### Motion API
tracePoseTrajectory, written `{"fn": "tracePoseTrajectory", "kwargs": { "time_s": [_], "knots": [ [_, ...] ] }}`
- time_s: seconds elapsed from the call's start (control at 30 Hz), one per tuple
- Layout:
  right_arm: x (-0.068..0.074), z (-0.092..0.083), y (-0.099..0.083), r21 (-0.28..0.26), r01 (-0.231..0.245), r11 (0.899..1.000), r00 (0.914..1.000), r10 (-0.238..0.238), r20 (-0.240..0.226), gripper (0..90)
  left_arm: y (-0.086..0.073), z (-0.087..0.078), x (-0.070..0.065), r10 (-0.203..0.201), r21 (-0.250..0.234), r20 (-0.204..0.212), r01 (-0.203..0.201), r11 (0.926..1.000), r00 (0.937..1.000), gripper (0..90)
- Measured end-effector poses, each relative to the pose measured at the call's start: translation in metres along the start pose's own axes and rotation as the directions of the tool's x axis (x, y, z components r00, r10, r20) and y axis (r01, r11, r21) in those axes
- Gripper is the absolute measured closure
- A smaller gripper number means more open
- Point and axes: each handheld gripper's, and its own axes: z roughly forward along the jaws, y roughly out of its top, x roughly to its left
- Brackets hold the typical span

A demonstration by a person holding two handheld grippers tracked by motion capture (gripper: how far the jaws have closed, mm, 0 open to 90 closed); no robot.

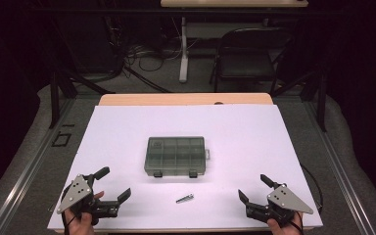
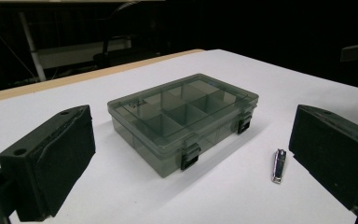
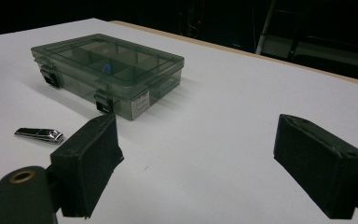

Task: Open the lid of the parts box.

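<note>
White sheeting covers our worktop (image 1: 127, 127), with a dark room, a folding chair (image 1: 247, 56) and cables on the floor behind it. Near the middle sits the smoky plastic organiser box (image 1: 176, 155), lid down, its two black latches (image 2: 190, 156) facing us. Between the box and our edge, just off the latch side, lies the nail clipper (image 1: 184, 198), flat on the sheet. Our left hand-held gripper (image 1: 111, 185) and right hand-held gripper (image 1: 254, 188) rest at the near corners, each with jaws spread wide and nothing between them. We judge the clipper light, rigid and slick polished metal, lying low, so it may skate; pinching across its narrow sides near the middle seems safest. The box looks light, stiff and smooth-walled, likely to slide unless one gripper steadies it while the other works a latch.
</note>
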Motion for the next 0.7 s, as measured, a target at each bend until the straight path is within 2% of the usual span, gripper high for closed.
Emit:
{"fn": "tracePoseTrajectory", "kwargs": {
  "time_s": [0.2, 0.23, 0.27, 0.37, 0.5, 0.57, 0.7],
  "knots": [
    [0.004, 0.003, 0.0, 0.026, 0.029, 0.999, 0.9995, -0.028, -0.015, 13.8, 0.0, 0.002, 0.001, -0.015, 0.01, 0.002, 0.015, 0.9998, 0.9999, 0.4],
    [0.006, 0.005, 0.002, 0.021, 0.036, 0.999, 0.9993, -0.036, -0.012, 13.9, 0.001, 0.003, 0.003, -0.042, 0.014, 0.004, 0.042, 0.999, 0.9991, 0.4],
    [0.006, 0.005, 0.002, 0.021, 0.036, 0.999, 0.9993, -0.036, -0.012, 13.9, 0.001, 0.003, 0.003, -0.042, 0.014, 0.004, 0.042, 0.999, 0.9991, 0.4],
    [0.007, 0.009, 0.005, 0.024, 0.016, 1.0, 0.9995, -0.016, -0.029, 13.8, 0.005, 0.003, 0.006, -0.077, 0.012, 0.004, 0.077, 0.9969, 0.997, 0.4],
    [0.011, 0.018, 0.017, 0.068, 0.024, 0.997, 0.9987, -0.021, -0.047, 13.8, 0.012, 0.006, 0.011, -0.087, 0.03, 0.004, 0.086, 0.9958, 0.9962, 0.4],
    [0.011, 0.02, 0.019, 0.068, 0.027, 0.997, 0.9982, -0.023, -0.056, 13.8, 0.017, 0.008, 0.014, -0.101, 0.046, 0.003, 0.101, 0.9939, 0.9949, 0.5],
    [0.013, 0.031, 0.032, 0.123, 0.025, 0.992, 0.9972, -0.016, -0.073, 13.6, 0.028, 0.012, 0.02, -0.117, 0.057, 0.002, 0.116, 0.9916, 0.9932, 4.1]
  ]
}}
